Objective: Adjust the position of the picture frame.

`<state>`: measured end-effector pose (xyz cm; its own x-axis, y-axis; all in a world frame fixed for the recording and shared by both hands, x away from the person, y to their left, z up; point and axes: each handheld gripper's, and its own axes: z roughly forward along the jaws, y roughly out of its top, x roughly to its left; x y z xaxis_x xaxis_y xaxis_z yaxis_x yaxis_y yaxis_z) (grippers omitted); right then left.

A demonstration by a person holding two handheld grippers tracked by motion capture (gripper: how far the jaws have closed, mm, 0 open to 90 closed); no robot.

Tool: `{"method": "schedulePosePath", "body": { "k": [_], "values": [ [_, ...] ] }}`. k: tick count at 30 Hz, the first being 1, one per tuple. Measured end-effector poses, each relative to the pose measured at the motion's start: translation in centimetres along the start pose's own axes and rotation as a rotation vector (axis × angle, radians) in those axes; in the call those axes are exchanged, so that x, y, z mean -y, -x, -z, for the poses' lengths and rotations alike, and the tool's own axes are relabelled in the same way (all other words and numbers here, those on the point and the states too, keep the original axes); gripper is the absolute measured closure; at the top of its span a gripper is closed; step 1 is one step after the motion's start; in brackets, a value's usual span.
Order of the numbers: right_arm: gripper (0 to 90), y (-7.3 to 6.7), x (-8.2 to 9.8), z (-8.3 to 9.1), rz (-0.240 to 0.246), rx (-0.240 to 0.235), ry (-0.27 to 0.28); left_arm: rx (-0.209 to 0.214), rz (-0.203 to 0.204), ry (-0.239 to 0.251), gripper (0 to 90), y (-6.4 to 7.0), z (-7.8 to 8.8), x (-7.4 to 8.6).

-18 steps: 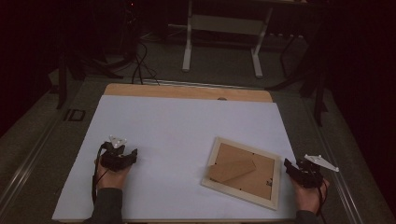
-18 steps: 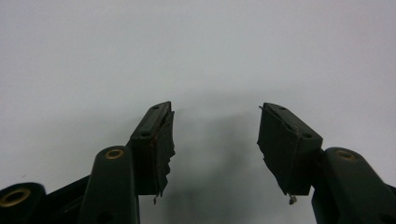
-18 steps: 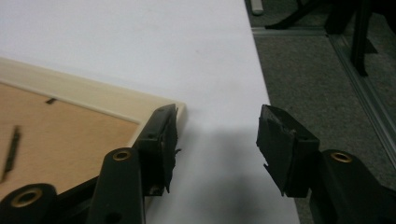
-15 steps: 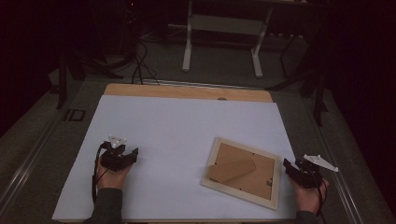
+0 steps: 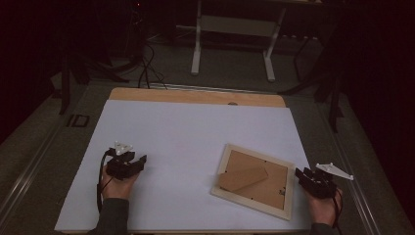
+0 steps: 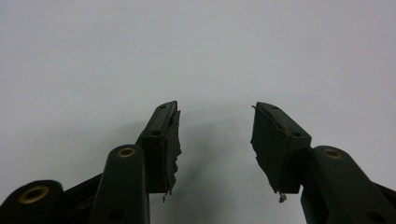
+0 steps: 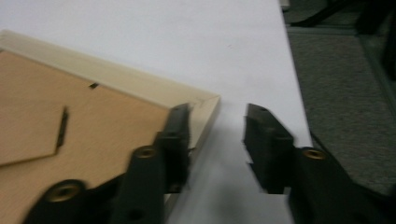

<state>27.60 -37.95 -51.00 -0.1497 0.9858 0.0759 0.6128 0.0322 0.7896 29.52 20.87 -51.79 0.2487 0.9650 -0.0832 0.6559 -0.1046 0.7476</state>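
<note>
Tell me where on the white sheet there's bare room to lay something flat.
Bare: the white sheet beyond the left gripper and the face-down pale wooden picture frame, up to the wooden table edge, and between the two. Crowded: the near right corner, where the right gripper straddles the frame's edge.

Black two-jaw tool (image 6: 215,135) with brass rivets, torn pads, grey plate, dark sleeves.

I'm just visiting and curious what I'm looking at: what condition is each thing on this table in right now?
Picture frame: lying face down on the white sheet, back board showing, stand folded flat.
Left gripper: open, nothing between its jaws, over bare white sheet.
Right gripper: open, jaws astride the frame's corner, one jaw over the frame, the other beside it; no grip visible.
</note>
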Motion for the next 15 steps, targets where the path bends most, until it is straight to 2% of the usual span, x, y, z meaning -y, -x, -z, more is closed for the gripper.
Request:
{"method": "schedulePosePath", "body": {
  "k": [4, 7, 11, 15],
  "values": [
    [79.1, -0.01, 0.21, -0.16, -0.008, -0.018, -0.032, 0.019, -0.008, 0.003, 52.8, 0.14, -0.01, -0.09],
    [89.1, -0.30, 0.43, -0.41, 0.015, -0.035, -0.064, 0.027, -0.004, 0.005, 55.0, 0.22, 0.03, -0.12],
    [90.0, -0.78, 0.49, -0.49, 0.036, -0.041, -0.088, 0.046, 0.000, 0.007, 59.9, 0.18, 0.18, -0.13],
    [90.0, -0.78, 0.64, -0.52, 0.018, -0.033, -0.106, 0.057, -0.005, 0.006, 61.6, 0.26, 0.17, -0.09]
  ]
}}
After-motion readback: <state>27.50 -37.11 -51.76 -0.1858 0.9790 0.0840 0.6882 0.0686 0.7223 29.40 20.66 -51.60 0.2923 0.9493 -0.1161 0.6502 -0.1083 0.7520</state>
